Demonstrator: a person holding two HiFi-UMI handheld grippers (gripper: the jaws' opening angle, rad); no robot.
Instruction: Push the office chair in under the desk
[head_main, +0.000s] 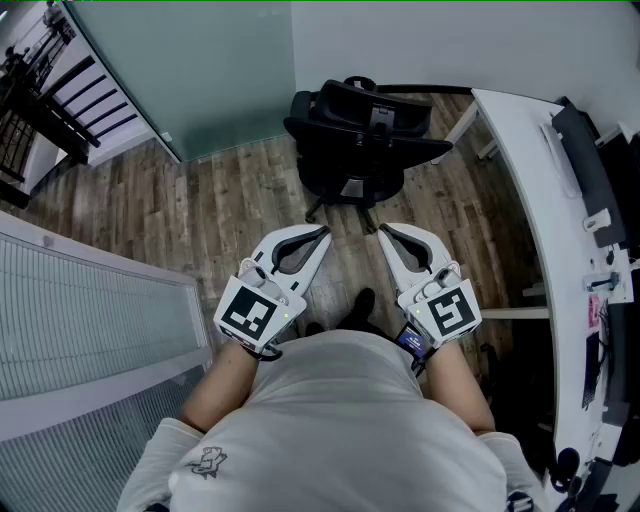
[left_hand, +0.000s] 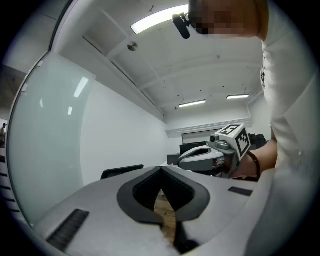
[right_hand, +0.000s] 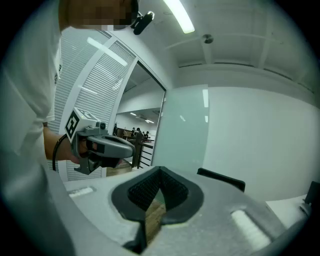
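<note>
Black swivel office chair (head_main: 358, 135) is stood clear of the curved white desk (head_main: 528, 190) edge.
Left gripper (head_main: 325, 233) and right gripper (head_main: 382, 230) are held pressed together, empty.

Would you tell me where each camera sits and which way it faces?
Head view: on the head, steeply down at chair, desk; shows shirt, left gripper, right gripper.
Left gripper view: on it, along its shut jaws; shows right gripper, shirt.
Right gripper view: on it, along its shut jaws; shows left gripper, shirt.
Shared: both gripper views catch the chair's back.

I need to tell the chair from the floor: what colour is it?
Black; the office chair shows best in the head view.
</note>
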